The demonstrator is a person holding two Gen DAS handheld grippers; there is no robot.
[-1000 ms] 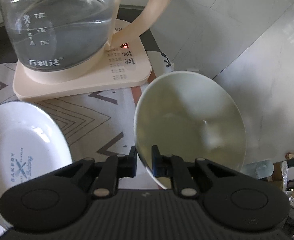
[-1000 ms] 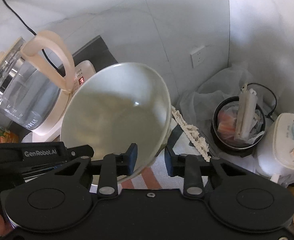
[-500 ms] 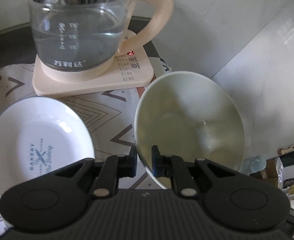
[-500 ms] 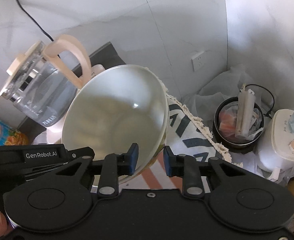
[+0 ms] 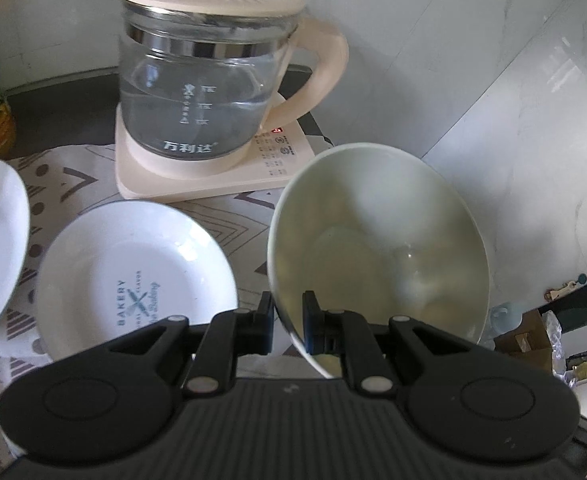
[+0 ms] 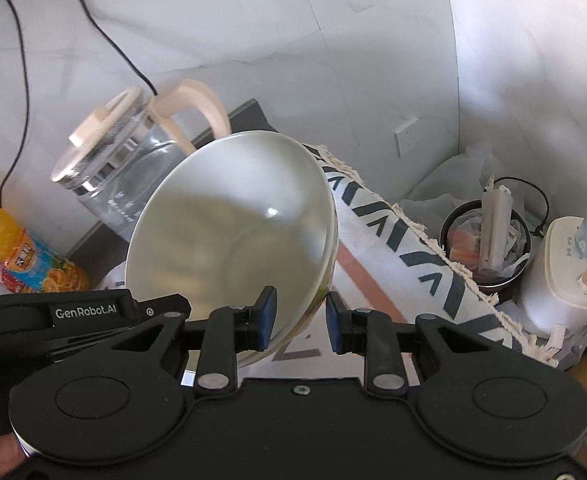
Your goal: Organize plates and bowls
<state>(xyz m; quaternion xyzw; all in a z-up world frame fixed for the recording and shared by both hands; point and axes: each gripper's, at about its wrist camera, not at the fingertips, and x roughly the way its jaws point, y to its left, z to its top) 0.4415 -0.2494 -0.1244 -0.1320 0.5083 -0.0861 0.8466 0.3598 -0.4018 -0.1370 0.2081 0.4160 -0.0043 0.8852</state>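
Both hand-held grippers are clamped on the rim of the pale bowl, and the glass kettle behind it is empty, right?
Not quite. Both the left hand-held gripper and the right hand-held gripper do clamp the pale bowl by its rim, but the glass kettle is not empty: the left wrist view shows clear water in it.

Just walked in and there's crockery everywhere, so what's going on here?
A person is tidying dishes with two handheld grippers. The left gripper and the right gripper each clamp the rim of the same pale bowl, holding it tilted in the air beside the glass kettle. Two white plates lie on the patterned cloth, not stacked.
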